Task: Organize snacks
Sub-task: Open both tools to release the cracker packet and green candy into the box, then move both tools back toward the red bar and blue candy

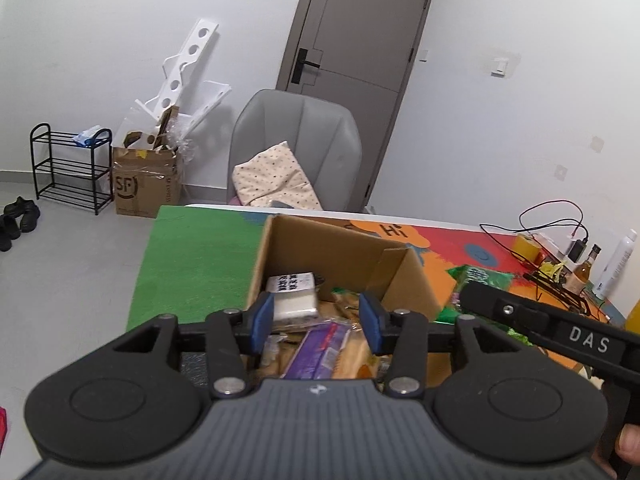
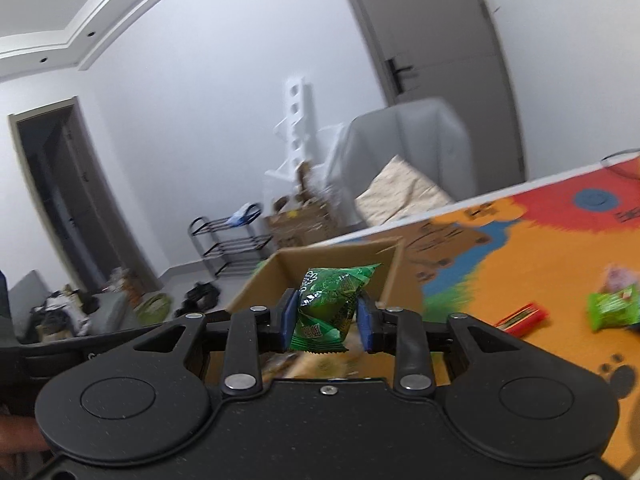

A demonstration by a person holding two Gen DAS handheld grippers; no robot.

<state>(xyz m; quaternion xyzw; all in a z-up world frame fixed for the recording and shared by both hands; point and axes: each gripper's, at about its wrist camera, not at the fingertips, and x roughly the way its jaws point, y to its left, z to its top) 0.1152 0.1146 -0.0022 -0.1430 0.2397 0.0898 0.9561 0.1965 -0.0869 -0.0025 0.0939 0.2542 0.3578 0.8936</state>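
Room: white walls, grey door point(image 1: 356, 28), grey chair point(image 1: 296, 140) with a dotted cushion point(image 1: 274, 180) behind the table; black shoe rack point(image 1: 72, 168) and a brown carton point(image 1: 144, 184) on the floor by the far wall.
Table: covered by a bright mat point(image 1: 200, 264), green toward its left edge, orange and red toward the right.
Box: open cardboard box point(image 1: 340, 252) on the mat, partly filled with snacks; a white packet point(image 1: 294, 296) and a purple packet point(image 1: 320, 348) show inside.
Left gripper: left gripper point(image 1: 316, 320) over the near rim of the box, blue pads spread apart, nothing between them.
Right gripper: right gripper point(image 2: 327, 316) just before the near rim of the box, pads pressing a green packet point(image 2: 332, 304) from both sides; the packet stands upright, its top above the pads.
Loose snacks: another green packet point(image 2: 612, 310) and a red packet point(image 2: 522, 318) on the orange part of the mat, right of the box; view blurred.
Right edge of table: bottles point(image 1: 586, 268), a charger point(image 1: 578, 250) and cables.
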